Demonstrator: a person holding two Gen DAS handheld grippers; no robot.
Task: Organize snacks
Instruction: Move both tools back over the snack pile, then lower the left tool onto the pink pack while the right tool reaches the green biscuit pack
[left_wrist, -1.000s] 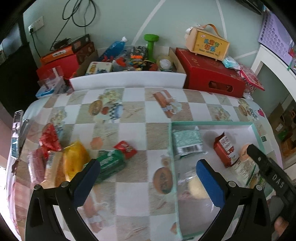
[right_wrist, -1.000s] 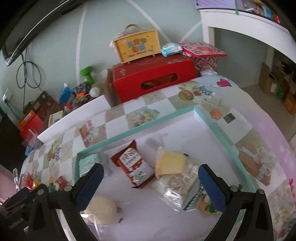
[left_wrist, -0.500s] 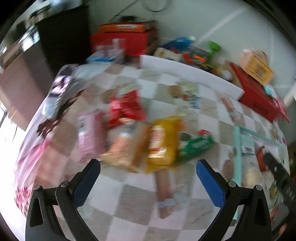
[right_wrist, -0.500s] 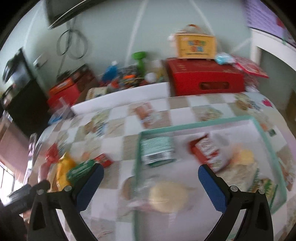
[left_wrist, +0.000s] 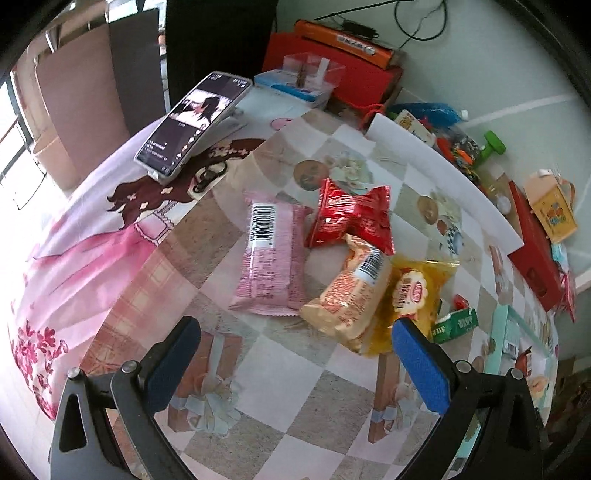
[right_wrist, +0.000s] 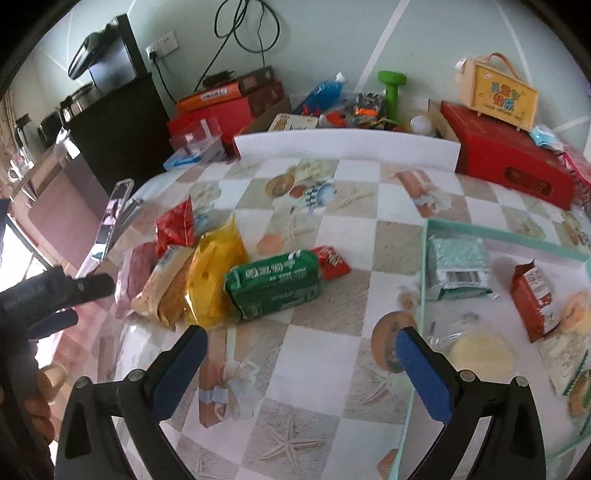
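A pile of snacks lies on the checkered table: a pink packet, a red bag, a tan packet, a yellow bag and a green pack. My left gripper is open and empty, hovering just short of the pink and tan packets. My right gripper is open and empty, in front of the green pack. A teal-rimmed tray on the right holds several snacks, among them a light green packet and a red box.
A phone on a stand sits at the table's far left edge. A white board runs along the back edge. Behind it are red boxes, a yellow case and a green dumbbell.
Both grippers have swung left, away from the tray. The left one now faces the snack pile and phone; the right one now faces the green pack. Both stayed open.
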